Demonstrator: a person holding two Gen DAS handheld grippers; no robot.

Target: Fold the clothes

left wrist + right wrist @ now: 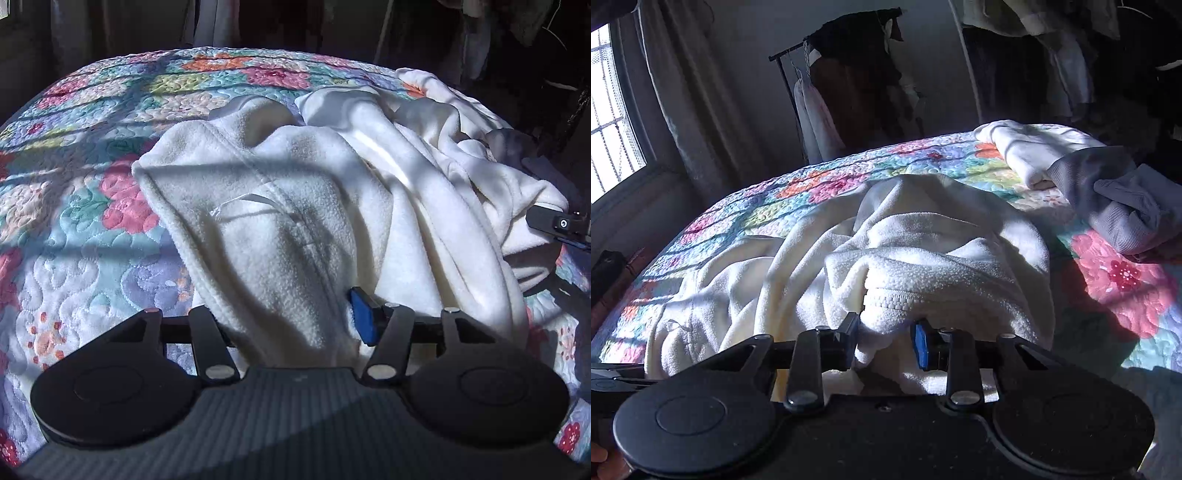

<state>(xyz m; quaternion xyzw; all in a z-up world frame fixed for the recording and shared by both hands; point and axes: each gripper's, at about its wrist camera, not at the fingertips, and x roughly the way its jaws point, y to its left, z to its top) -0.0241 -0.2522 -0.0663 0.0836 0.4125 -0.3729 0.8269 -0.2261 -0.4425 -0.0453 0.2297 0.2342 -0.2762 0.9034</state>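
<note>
Two tools gaping: left tool (291,317) straddling white fleece jacket (295,206) hem, right tool (886,341) bracketing its zipper edge (894,301), unpinched, lying on the bed (74,221).

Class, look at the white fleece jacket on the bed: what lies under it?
Under the white fleece jacket lies the floral quilt, visible all around it. The quilt directly beneath, and anything else under the bunched folds, is covered and cannot be seen.
</note>
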